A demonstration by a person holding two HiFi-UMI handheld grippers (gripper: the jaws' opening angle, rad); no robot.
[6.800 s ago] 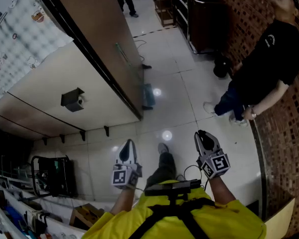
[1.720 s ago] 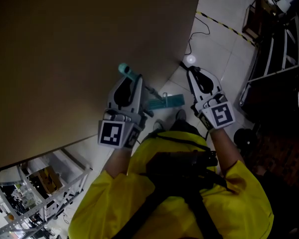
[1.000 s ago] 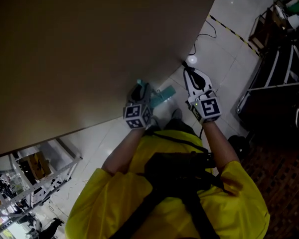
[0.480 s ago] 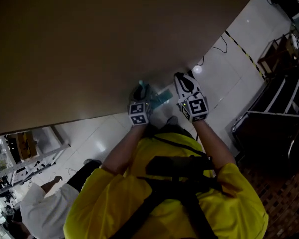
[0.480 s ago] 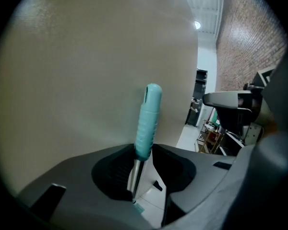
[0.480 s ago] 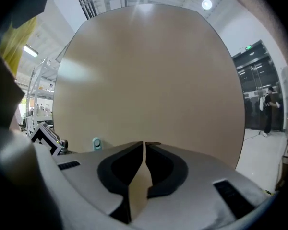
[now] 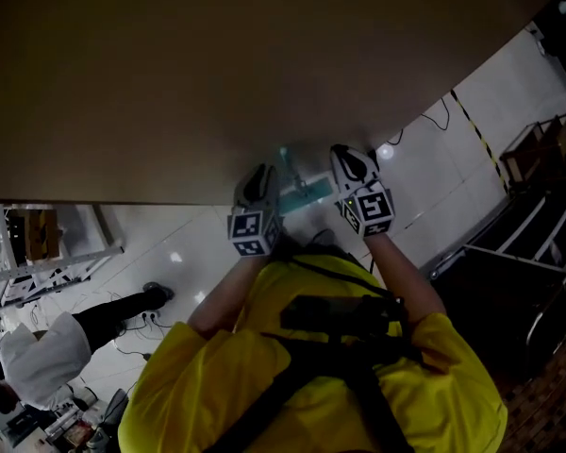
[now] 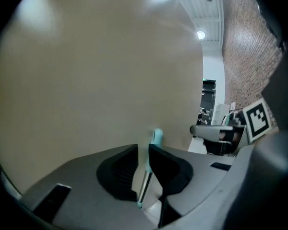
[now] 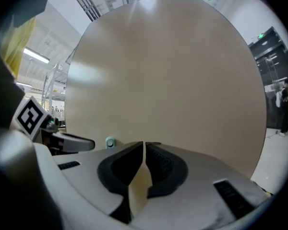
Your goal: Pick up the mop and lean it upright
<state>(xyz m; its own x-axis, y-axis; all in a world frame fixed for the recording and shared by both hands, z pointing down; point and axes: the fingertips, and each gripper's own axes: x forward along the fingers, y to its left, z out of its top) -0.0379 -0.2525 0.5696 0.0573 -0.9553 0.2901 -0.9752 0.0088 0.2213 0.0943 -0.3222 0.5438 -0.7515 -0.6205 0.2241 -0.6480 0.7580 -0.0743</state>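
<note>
The left gripper (image 8: 143, 148) is being closed around the mop handle (image 8: 157, 138), which is best kept centred. At three o'clock, the right gripper (image 9: 143, 145) is clenched, empty.

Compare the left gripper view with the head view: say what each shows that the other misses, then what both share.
Only the left gripper view: the left gripper seen along its jaws, which are closing with the mop handle between them, plus a brick wall and a ceiling light.
Only the head view: the yellow shirt, the tiled floor, a second person and a metal rack.
Both: the brown panel, the teal mop handle and the right gripper with its marker cube.
</note>
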